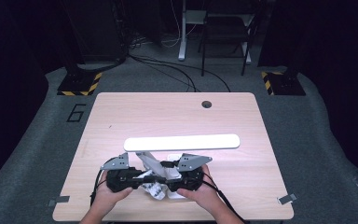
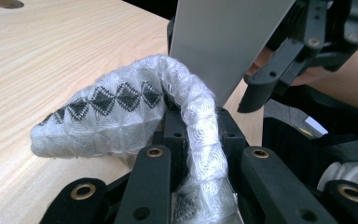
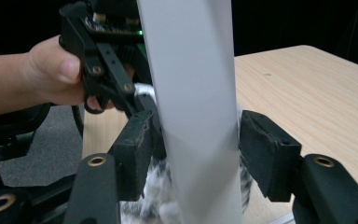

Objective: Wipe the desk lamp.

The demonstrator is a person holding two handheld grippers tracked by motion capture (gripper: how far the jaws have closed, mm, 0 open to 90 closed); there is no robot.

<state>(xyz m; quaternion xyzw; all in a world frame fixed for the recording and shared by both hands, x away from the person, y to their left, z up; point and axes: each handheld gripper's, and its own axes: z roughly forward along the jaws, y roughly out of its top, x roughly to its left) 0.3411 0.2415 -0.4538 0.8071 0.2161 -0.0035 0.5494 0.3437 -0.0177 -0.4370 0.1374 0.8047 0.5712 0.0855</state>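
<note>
Left tool (image 1: 145,176) jaws together, clamped on a white cloth (image 2: 121,116) with black diamond pattern. In the left gripper view the cloth rises out of the jaws, arches over and drapes down to the left, its far end resting on the counter (image 1: 177,116).

Right tool (image 1: 168,179) jaws apart, standing on either side of a flat grey-white strip (image 3: 191,93). In the right gripper view the left pad (image 3: 135,140) sits right at the strip's edge; the right pad (image 3: 265,149) stands just beside the other edge; cannot tell if either pad presses on it. White and black cloth shows low between the jaws, behind the strip.

High view: both tools point toward each other at the near edge of the counter, close together, with the cloth bunched between and under them. A hand (image 1: 109,196) holds the left tool, another hand (image 1: 200,193) holds the right one.

Farther out, a long white bar (image 1: 182,142) lies across the middle of the counter, just beyond the tools. A round hole (image 1: 207,104) sits near the counter's far edge. Dark floor with cables (image 1: 168,65) lies beyond.
</note>
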